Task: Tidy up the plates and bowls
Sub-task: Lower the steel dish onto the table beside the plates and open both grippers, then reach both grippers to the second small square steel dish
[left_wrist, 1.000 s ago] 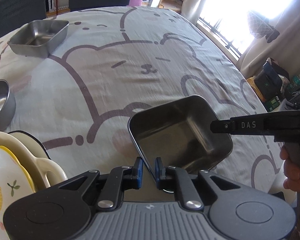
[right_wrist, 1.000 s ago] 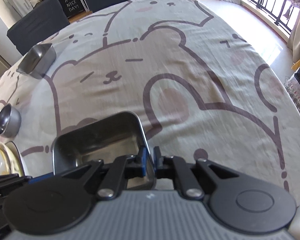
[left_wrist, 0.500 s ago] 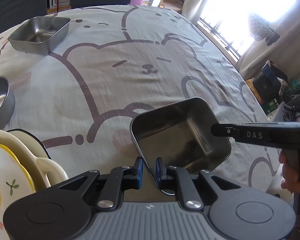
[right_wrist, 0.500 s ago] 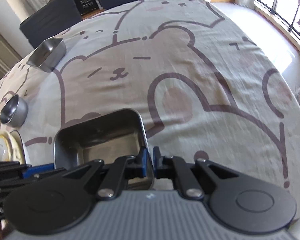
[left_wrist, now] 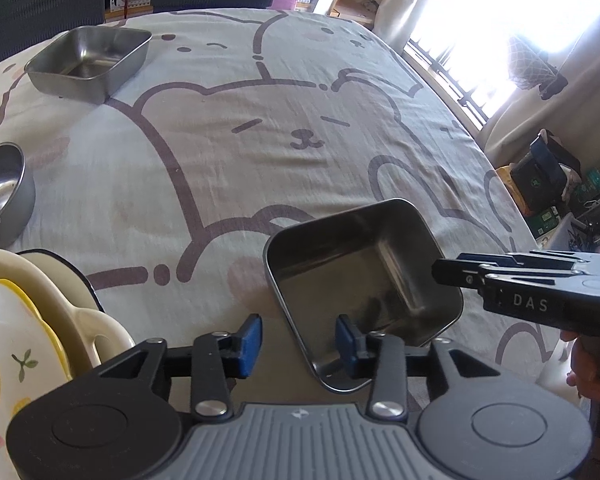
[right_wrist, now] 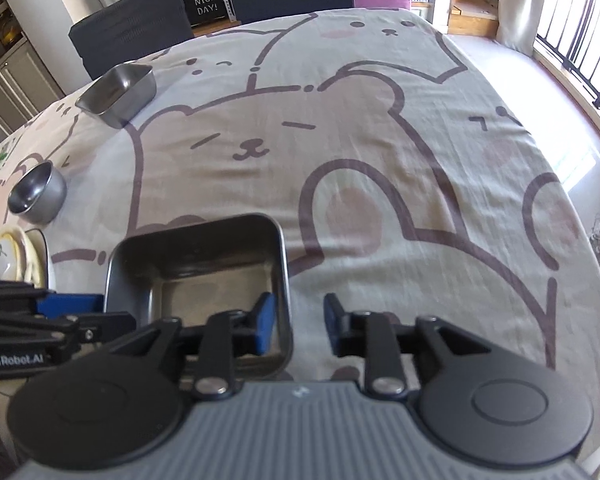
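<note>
the square steel tray [left_wrist: 362, 280] sits on the counter [left_wrist: 260, 128] right under me, close to the near edge on the bear-print cloth [right_wrist: 380, 152], and i'm letting it go from both sides at once. left tongs [left_wrist: 298, 340] are opening: the near-left wall of the tray runs between the blue pads [left_wrist: 250, 338], but neither pad presses on it now. right tongs [right_wrist: 296, 322] are opening too, straddling the tray's right wall, one pad inside, one outside, gap showing on both sides.

so the tray lies between my two hands, left tongs at its near-left corner, right tongs on the opposite side wall. it's nearly square, so no real long axis to worry about; one corner points back at my left camera.

looking outward: a stack of ceramic plates [left_wrist: 16, 340], cream and yellow-rimmed with a lemon print, sits just left of the tray, nearer my left hand. beyond it a small round steel bowl [right_wrist: 38, 192]. far across the counter, well apart, a second square steel tray [left_wrist: 90, 62].

my read: this tray is placed, and that far tray is its likely mate. it lies ahead and to the left, so the left hand has the shorter reach.
</note>
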### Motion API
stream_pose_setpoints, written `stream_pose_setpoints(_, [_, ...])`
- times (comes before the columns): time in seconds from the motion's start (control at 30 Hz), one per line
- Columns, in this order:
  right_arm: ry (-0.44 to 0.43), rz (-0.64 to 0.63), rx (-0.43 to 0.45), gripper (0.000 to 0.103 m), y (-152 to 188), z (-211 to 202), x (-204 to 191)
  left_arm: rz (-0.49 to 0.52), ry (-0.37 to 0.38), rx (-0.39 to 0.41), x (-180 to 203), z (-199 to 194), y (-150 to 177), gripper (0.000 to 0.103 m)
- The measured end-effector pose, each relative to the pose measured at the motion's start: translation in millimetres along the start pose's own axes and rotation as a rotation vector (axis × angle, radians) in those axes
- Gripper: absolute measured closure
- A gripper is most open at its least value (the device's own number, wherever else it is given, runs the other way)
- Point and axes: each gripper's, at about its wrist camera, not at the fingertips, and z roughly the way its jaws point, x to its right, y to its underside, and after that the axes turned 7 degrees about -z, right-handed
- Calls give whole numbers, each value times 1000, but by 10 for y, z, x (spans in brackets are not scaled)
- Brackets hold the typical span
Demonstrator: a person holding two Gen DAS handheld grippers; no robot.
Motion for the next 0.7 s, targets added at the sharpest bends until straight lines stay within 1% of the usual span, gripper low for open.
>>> stream_pose_setpoints(0.1, [5, -5, 8, 62, 30, -41, 18, -9, 6, 7, -4, -29, -1, 54])
stream_pose_setpoints(0.17, [9, -9, 18, 58, 41, -77, 26, -13, 10, 18, -3, -75, -4, 48])
stream_pose_setpoints(0.2, [11, -13, 24, 54, 44, -99, 27, -12, 15, 25, -1, -108, -9, 47])
stream_pose_setpoints(0.23, [14, -17, 32, 47, 49, -132, 27, -10, 23, 32, -3, -144, -14, 43])
stream_pose_setpoints(0.27, [20, -20, 41, 42, 48, -172, 29, -10, 32, 42, -4, -183, -24, 40])
stream_pose_setpoints(0.3, [29, -17, 53, 32, 43, -219, 36, -9, 39, 56, -6, -231, -33, 38])
stream_pose_setpoints(0.33, [40, -14, 73, 24, 45, -276, 36, -6, 42, 71, -8, -279, -43, 33])
stream_pose_setpoints(0.4, [50, -10, 127, 17, 55, -406, 37, 0, 42, 106, -21, -386, -62, 28])
stream_pose_setpoints(0.47, [54, 1, 176, 15, 54, -518, 40, 0, 40, 147, -46, -498, -83, 17])
stream_pose_setpoints(0.57, [73, 23, 239, 10, 37, -647, 31, -7, 38, 219, -110, -682, -115, 7])
stream_pose_setpoints(0.63, [88, 39, 275, 7, 7, -715, 15, -2, 28, 269, -160, -815, -140, 3])
stream_pose_setpoints(0.7, [85, 67, 327, 4, -21, -801, -8, 9, 12, 316, -223, -946, -161, 0])
